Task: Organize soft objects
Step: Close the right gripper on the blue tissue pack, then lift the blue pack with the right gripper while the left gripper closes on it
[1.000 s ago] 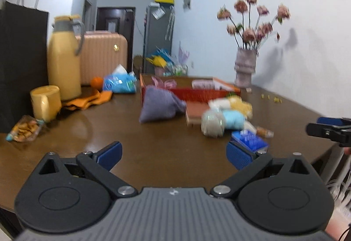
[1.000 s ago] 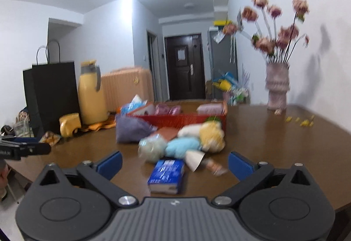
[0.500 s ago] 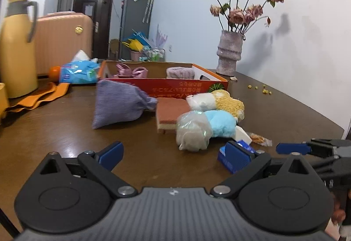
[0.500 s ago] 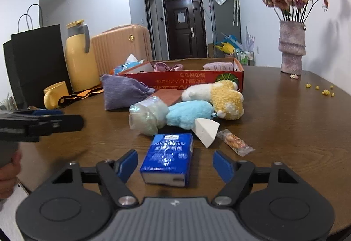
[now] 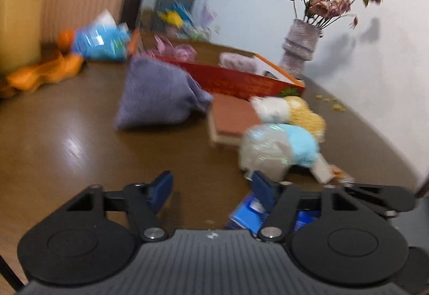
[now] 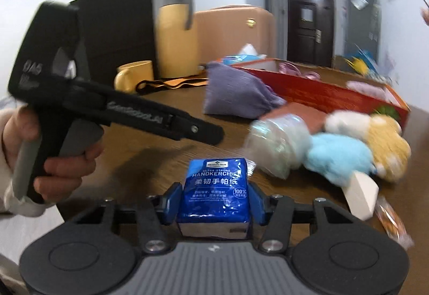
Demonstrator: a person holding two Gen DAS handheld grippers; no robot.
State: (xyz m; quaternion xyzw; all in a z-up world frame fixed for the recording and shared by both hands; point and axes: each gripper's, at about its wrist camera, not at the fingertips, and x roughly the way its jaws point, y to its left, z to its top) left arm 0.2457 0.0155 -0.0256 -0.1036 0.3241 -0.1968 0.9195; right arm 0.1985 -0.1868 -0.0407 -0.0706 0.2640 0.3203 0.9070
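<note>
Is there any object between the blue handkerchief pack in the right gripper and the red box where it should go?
Yes. The blue handkerchief pack sits between the right gripper jaws. Between it and the red box lie the clear wrapped bundle, the light blue plush and the brown sponge.

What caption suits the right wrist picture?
Right tongs clamp a blue handkerchief pack on the table.
</note>
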